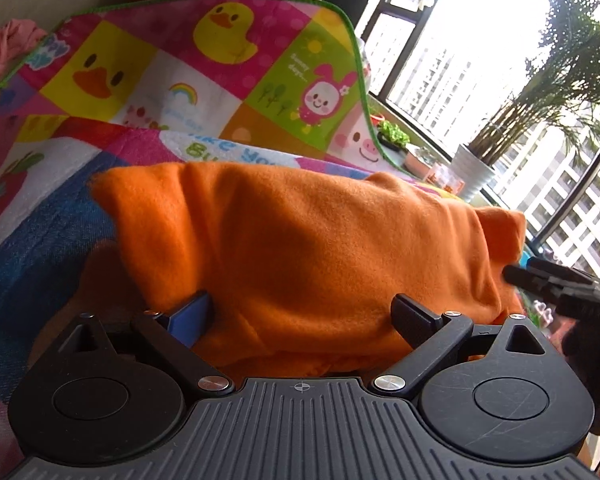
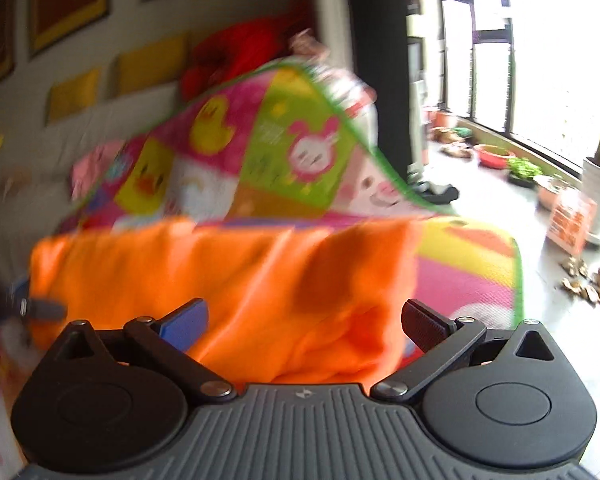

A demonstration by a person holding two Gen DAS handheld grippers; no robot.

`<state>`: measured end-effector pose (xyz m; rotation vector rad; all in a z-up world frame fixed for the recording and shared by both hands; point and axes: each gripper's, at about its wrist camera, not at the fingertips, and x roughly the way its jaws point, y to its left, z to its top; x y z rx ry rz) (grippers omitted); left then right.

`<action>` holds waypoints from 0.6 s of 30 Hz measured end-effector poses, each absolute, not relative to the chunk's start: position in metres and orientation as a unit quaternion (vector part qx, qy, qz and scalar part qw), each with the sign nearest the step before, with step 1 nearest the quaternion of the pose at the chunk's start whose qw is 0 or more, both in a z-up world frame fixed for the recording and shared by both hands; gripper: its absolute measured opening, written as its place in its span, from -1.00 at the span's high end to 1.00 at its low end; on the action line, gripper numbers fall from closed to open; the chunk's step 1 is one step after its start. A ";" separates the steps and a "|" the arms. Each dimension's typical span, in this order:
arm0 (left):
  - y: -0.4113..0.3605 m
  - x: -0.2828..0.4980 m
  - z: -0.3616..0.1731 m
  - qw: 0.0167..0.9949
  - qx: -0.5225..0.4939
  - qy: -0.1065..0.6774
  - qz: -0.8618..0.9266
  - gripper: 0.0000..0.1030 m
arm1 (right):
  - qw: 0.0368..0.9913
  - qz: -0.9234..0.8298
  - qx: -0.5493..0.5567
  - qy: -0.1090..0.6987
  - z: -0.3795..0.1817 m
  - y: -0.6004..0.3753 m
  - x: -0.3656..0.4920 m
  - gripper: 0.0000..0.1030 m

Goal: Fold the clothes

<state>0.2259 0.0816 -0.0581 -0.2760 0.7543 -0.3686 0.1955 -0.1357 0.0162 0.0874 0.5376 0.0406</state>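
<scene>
Left tool (image 1: pixel 302 312): fingers spread wide, released. The orange fleece garment (image 1: pixel 300 248) lies bunched directly ahead of it and fills the gap between the two fingers; the blue-padded finger (image 1: pixel 192 318) is partly tucked under a fold of the cloth, the black finger (image 1: pixel 414 322) rests against the cloth's near edge. Neither finger pinches the fabric.

Right tool (image 2: pixel 304 324): fingers likewise spread wide, released. The same orange garment (image 2: pixel 228 280) sits straight ahead and between its fingers, reaching back to the tool body. This view is motion-blurred, so contact between the fingertips and the cloth cannot be confirmed.

In the left wrist view the tip of the right tool (image 1: pixel 540 276) enters from the right side and touches the far right end of the garment. In the right wrist view a dark tip at the far left edge, beside the garment's left end, is too blurred to identify with certainty.

The garment rests on a cartoon-print blanket (image 1: pixel 148 72) with a green border, which rises behind the cloth, beyond both tools. To the right of the tools stand a window (image 1: pixel 480 60) and a potted palm (image 1: pixel 572 92) in a white pot.
</scene>
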 end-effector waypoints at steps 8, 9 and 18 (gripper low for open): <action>0.079 0.223 -0.064 0.908 -0.117 0.358 -0.185 -0.93 | 0.937 -0.011 0.074 0.342 -0.024 -0.160 0.216 -0.53; 0.078 0.222 -0.065 0.909 -0.112 0.355 -0.185 -0.93 | 0.941 -0.023 0.074 0.329 -0.021 -0.168 0.216 -0.52; 0.074 0.210 -0.075 0.926 -0.085 0.314 -0.192 -1.00 | 0.963 -0.136 0.074 0.220 0.004 -0.237 0.217 -0.86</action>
